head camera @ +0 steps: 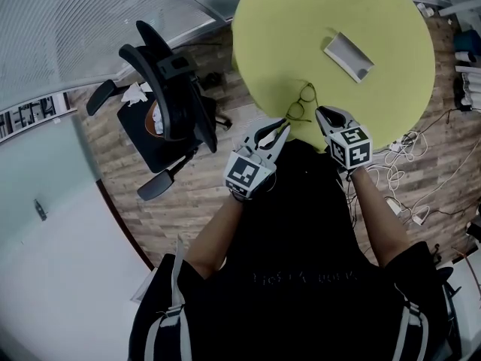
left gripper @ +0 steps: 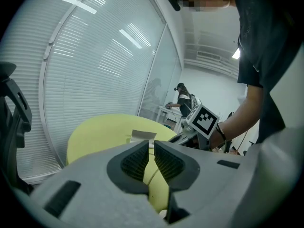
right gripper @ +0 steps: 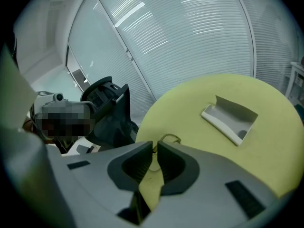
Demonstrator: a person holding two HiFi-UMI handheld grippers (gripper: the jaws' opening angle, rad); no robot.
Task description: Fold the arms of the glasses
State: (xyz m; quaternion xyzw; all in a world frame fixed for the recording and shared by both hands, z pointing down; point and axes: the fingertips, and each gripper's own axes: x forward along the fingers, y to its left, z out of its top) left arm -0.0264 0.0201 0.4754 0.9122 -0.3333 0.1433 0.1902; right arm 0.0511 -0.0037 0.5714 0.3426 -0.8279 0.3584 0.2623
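Note:
Thin-framed glasses [head camera: 299,102] lie at the near edge of the round yellow table [head camera: 391,21]. My left gripper [head camera: 282,128] comes at them from the near left. In the left gripper view its jaws [left gripper: 151,148] stand nearly together, with a thin glasses arm running between the pads. My right gripper [head camera: 320,112] is at the glasses' right side. The right gripper view has its jaws [right gripper: 155,148] shut, with the wire frame [right gripper: 168,138] showing just past the tips. How much of the arm sits inside either grip is hidden.
An open grey case [head camera: 348,55] lies further back on the table, also in the right gripper view [right gripper: 230,118]. A black office chair [head camera: 161,104] stands left of the table. Cables [head camera: 406,164] trail on the wooden floor at the right. Blinds cover the glass wall behind.

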